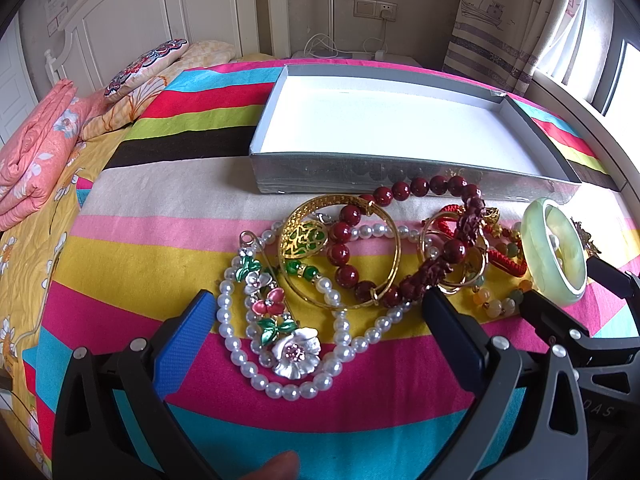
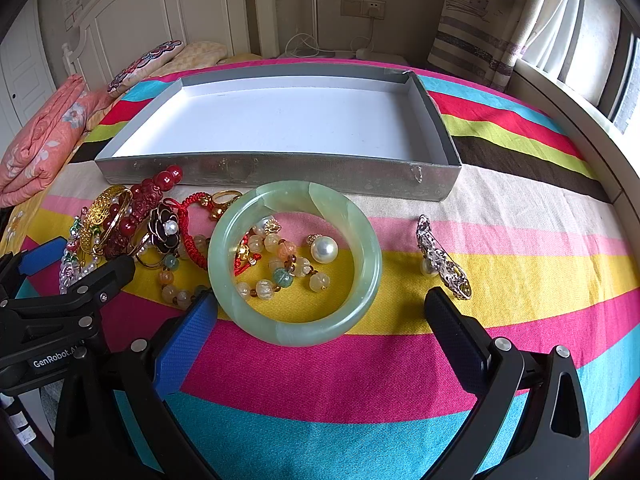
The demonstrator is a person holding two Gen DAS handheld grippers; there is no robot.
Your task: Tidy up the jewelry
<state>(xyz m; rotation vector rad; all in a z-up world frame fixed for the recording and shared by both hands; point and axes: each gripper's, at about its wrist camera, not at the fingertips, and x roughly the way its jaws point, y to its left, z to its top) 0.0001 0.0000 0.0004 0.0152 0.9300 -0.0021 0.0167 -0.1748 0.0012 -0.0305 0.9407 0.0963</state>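
A pile of jewelry lies on a striped cloth in front of an empty silver box (image 1: 256,140) (image 2: 248,170) with a white floor. My left gripper (image 1: 320,308) is open, its fingers on either side of a pearl necklace (image 1: 240,356) and a flower brooch (image 1: 294,354), with a gold bangle (image 1: 394,240) and dark red beads (image 1: 346,276) just beyond. My right gripper (image 2: 320,304) is open around the near rim of a pale green jade bangle (image 2: 294,334) (image 1: 554,256). A silver brooch (image 2: 442,260) lies to its right.
A loose pearl (image 2: 323,249) and yellow beads (image 2: 276,256) sit inside the jade ring. Folded pink bedding (image 1: 36,160) and a patterned pillow (image 1: 148,64) lie at the left. A window (image 2: 624,80) and curtain (image 1: 500,20) are at the right, a headboard behind.
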